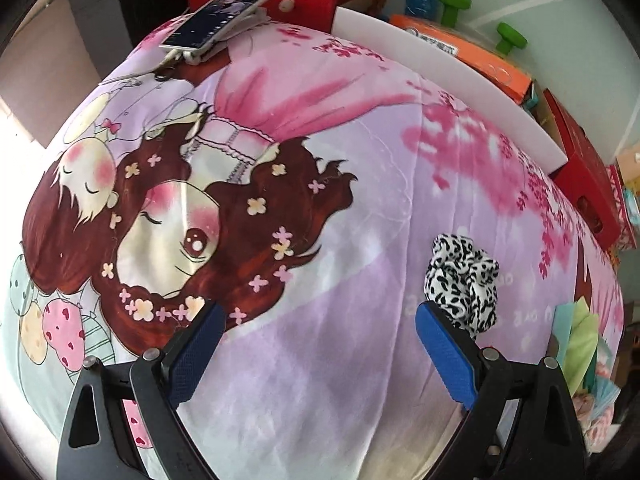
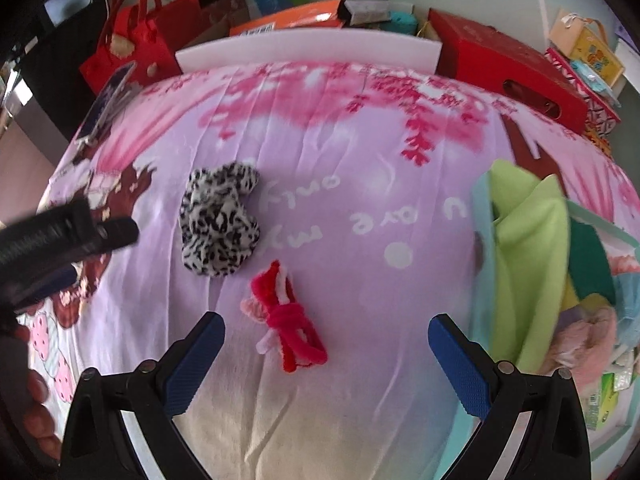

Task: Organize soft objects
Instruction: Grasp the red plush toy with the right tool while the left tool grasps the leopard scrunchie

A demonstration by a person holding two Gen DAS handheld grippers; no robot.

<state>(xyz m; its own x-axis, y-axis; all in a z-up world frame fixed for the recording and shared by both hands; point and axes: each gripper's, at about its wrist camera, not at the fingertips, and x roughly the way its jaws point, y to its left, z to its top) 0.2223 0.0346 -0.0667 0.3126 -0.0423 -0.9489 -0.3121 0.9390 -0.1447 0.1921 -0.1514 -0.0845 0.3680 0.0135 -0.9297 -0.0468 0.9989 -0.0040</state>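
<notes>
A black-and-white leopard-print soft headband (image 1: pixel 462 280) lies on the pink cartoon blanket (image 1: pixel 320 360); it also shows in the right wrist view (image 2: pixel 218 220). A red and pink fuzzy headband (image 2: pixel 286 320) lies in front of my right gripper (image 2: pixel 326 330), which is open and empty above it. My left gripper (image 1: pixel 320 320) is open and empty, its right finger beside the leopard headband. A light blue basket (image 2: pixel 482 264) at the right holds green cloths (image 2: pixel 524 248) and other soft items.
A phone on a stand (image 1: pixel 222 16) sits at the far left of the blanket. A white foam board (image 2: pixel 308 50), red bags (image 2: pixel 132 40), red box (image 2: pixel 508 68) and orange box (image 1: pixel 468 52) line the far edge. The left gripper shows in the right wrist view (image 2: pixel 60 232).
</notes>
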